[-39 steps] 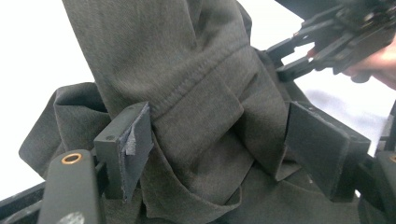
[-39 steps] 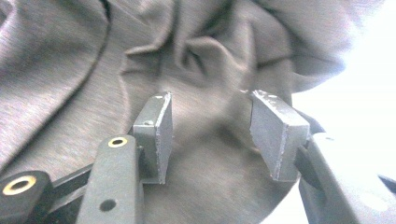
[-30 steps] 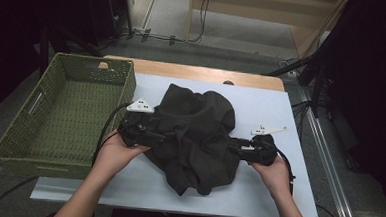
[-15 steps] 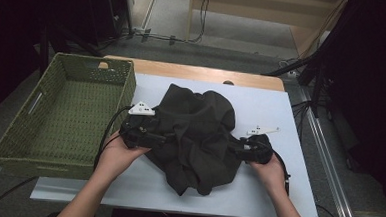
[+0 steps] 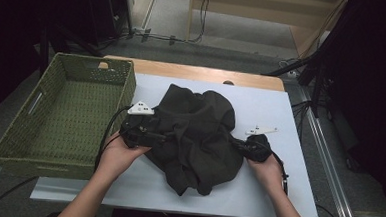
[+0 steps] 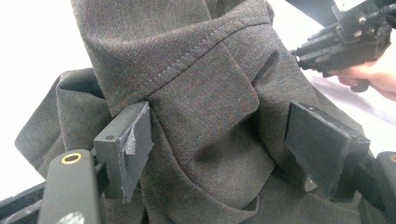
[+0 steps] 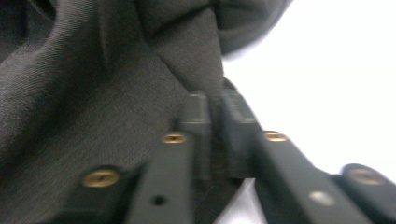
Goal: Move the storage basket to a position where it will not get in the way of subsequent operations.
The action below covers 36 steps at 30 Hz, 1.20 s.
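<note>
A dark crumpled garment (image 5: 194,133) lies in a heap on the white board (image 5: 281,108). My left gripper (image 5: 167,136) reaches into its left side. In the left gripper view its jaws stand wide apart (image 6: 224,149), and a loose fold of the garment (image 6: 201,93) bulges between them without being pinched. My right gripper (image 5: 236,143) is at the garment's right edge. Its jaws have just been closing and are now shut (image 7: 215,112) on a fold of the cloth (image 7: 93,93). The right gripper (image 6: 303,53) also appears far off in the left gripper view.
A green woven basket (image 5: 127,85) stands at the left, touching the board's edge. The wooden table edge (image 5: 207,75) runs behind the board. Bare white board lies to the right of and in front of the garment. Cables trail on the floor beyond.
My right hand has sunk slightly at the garment's right edge. The left hand and the garment have stayed put.
</note>
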{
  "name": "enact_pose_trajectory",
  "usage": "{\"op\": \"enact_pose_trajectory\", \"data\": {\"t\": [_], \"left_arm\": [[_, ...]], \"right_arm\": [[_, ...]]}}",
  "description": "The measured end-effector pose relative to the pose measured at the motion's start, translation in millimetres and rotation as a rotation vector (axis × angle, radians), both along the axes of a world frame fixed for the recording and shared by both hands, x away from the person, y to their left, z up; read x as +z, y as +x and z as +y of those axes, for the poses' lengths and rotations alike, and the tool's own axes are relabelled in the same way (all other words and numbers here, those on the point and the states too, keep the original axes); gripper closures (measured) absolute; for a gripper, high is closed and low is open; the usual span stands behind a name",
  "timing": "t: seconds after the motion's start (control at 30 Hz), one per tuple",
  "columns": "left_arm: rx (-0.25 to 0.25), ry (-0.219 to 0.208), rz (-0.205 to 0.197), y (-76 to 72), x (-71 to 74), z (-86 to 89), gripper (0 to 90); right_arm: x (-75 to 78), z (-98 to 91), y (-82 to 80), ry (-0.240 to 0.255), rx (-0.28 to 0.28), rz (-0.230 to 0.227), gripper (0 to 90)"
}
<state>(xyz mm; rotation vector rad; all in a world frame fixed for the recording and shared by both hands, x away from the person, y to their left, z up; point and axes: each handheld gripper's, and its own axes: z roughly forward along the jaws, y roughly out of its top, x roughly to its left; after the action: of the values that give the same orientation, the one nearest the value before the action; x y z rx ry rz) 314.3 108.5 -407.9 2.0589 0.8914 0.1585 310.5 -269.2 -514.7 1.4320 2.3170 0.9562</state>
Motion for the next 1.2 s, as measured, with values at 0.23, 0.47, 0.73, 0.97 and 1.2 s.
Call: {"op": "enact_pose_trajectory", "data": {"t": [0.23, 0.47, 0.73, 0.97, 1.2], "left_arm": [[0.003, 0.002, 0.001, 0.6, 0.1, 1.6, 24.2], [0.014, -0.002, 0.0, 1.4, 1.2, 4.1, 24.2], [0.02, -0.001, 0.0, 1.4, 2.7, 4.6, 24.0], [0.037, 0.012, 0.003, 3.1, 1.9, 6.3, 21.8], [0.049, 0.004, 0.01, 4.2, 3.3, 7.7, 20.7]], "right_arm": [[9.6, -13.2, -3.5, 0.06, 0.005, 0.113, 86.8], [26.7, -27.2, -25.4, 0.051, 0.0, 0.077, 87.1], [35.7, -46.7, -43.3, 0.046, -0.033, 0.063, 87.5], [38.8, -74.5, -58.4, 0.06, -0.098, 0.068, 87.6], [37.4, -94.3, -71.7, 0.059, -0.152, 0.076, 87.6]]}}
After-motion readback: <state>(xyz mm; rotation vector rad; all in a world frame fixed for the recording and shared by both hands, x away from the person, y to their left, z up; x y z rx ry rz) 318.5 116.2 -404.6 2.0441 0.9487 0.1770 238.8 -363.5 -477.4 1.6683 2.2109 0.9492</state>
